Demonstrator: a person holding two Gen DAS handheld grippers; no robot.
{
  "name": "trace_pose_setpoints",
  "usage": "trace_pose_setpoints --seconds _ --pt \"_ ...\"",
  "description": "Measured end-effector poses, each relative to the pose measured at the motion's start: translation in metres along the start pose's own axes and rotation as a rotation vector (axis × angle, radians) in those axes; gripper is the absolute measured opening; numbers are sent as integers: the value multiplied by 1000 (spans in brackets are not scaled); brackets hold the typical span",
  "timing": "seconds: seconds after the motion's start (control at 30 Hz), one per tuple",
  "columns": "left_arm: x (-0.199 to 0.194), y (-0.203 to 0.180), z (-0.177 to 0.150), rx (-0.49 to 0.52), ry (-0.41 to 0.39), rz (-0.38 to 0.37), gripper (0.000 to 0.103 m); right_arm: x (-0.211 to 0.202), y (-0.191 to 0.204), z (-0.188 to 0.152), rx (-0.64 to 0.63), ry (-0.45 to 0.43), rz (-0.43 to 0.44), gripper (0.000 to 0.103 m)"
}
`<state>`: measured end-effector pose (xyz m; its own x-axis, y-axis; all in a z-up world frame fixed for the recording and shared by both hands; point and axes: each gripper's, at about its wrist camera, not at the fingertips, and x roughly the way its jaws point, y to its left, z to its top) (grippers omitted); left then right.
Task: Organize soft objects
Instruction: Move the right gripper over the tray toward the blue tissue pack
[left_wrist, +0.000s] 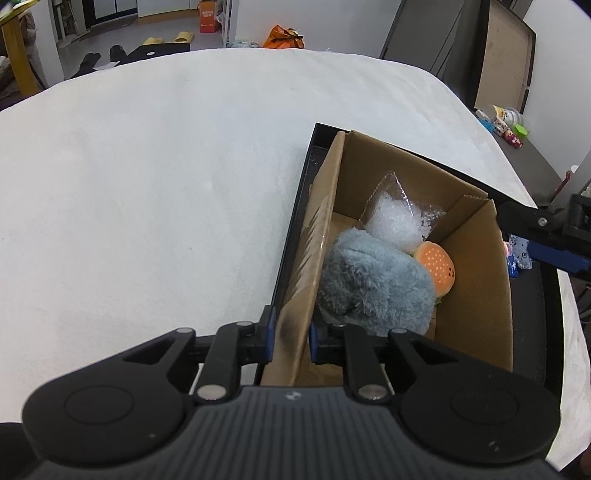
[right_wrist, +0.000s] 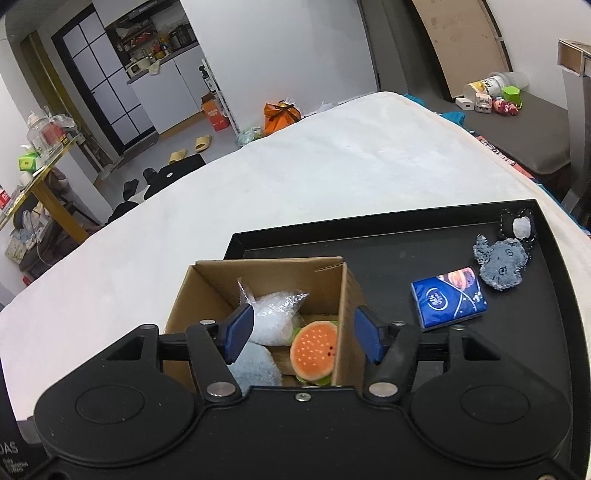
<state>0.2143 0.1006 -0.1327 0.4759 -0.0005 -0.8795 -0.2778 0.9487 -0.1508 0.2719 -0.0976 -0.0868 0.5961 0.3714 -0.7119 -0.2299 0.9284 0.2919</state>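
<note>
A cardboard box (left_wrist: 476, 295) (right_wrist: 266, 275) stands on a black tray (right_wrist: 406, 254) (left_wrist: 295, 221). It holds a grey-blue plush (left_wrist: 373, 280) (right_wrist: 255, 369), an orange burger plush (left_wrist: 436, 266) (right_wrist: 314, 350) and a clear bag of white filling (left_wrist: 395, 218) (right_wrist: 273, 314). My left gripper (left_wrist: 290, 338) is shut on the box's left wall. My right gripper (right_wrist: 303, 332) is open and empty above the box. On the tray to the right lie a blue tissue pack (right_wrist: 448, 301), a grey denim plush (right_wrist: 502, 264) and a small dark pouch (right_wrist: 519, 227).
The tray rests on a white padded surface (left_wrist: 147, 184) (right_wrist: 295, 177). My right gripper's arm (left_wrist: 543, 229) shows at the right edge of the left wrist view. Toys sit on a dark bench (right_wrist: 517, 122) beyond; floor clutter lies behind.
</note>
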Motion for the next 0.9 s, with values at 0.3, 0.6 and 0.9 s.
trace_pose_setpoints --seconds 0.3,0.6,0.9 --pt "-4 -9 0 10 2 60 27 -9 -11 -1 -18 -29 7 75" --pt "-15 -19 5 24 -18 87 54 -12 -37 -3 19 -34 38 81" --pt "-17 -28 14 32 -40 140 66 -4 -66 -4 81 -28 35 81"
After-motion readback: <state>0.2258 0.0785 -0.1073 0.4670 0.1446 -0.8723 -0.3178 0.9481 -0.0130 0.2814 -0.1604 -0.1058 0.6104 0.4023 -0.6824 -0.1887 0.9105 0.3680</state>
